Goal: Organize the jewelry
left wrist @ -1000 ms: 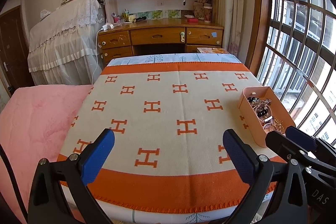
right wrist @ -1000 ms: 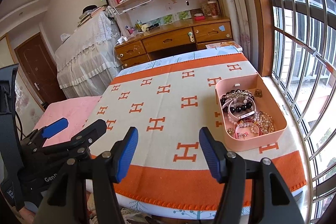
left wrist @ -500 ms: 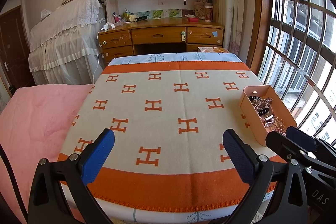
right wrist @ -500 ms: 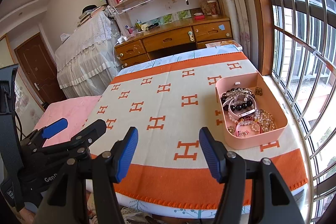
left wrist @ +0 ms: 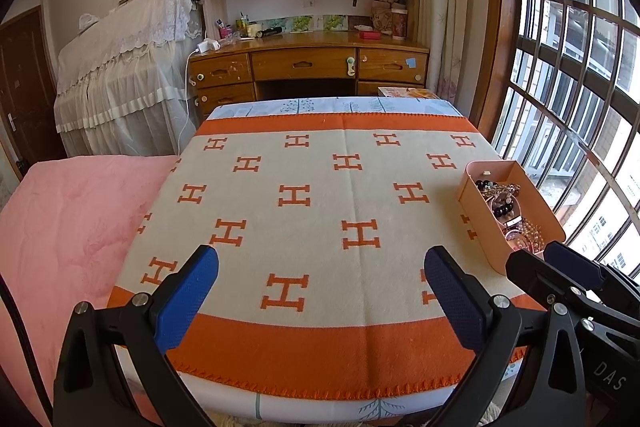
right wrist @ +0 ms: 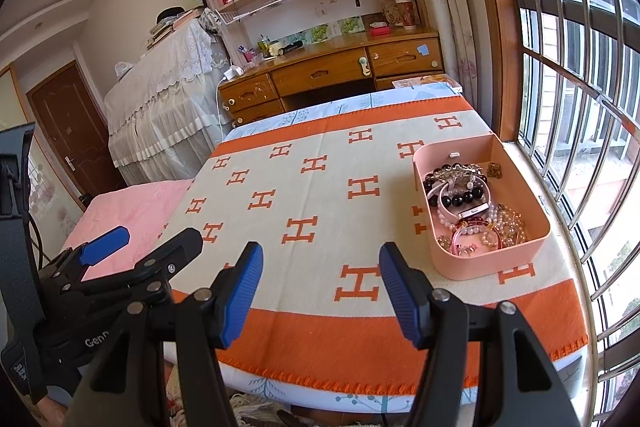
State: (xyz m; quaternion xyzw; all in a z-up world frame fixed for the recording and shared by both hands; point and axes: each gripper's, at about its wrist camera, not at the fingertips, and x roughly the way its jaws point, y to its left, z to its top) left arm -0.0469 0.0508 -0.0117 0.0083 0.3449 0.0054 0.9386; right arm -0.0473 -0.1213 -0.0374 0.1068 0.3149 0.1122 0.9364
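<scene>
A pink tray (right wrist: 532, 239) (left wrist: 480, 215) sits at the right side of a cream and orange blanket (right wrist: 320, 195) (left wrist: 312, 211), near the window. Inside lies a tangle of jewelry (right wrist: 468, 203) (left wrist: 504, 205): black bead bracelets, pearl strands, pink bangles and small gold pieces. My right gripper (right wrist: 320, 269) hovers over the blanket's near orange border, left of the tray, open and empty. My left gripper (left wrist: 320, 273) hangs over the same near edge, wide open and empty. Each gripper shows at the edge of the other's view.
The blanket covers a table or bed end, with a pink quilt (left wrist: 64, 227) to the left. A barred window (right wrist: 580, 107) runs close along the right. Beyond the far edge stand a wooden desk (left wrist: 312, 63) with shelves and a lace-covered piece of furniture (left wrist: 124, 75).
</scene>
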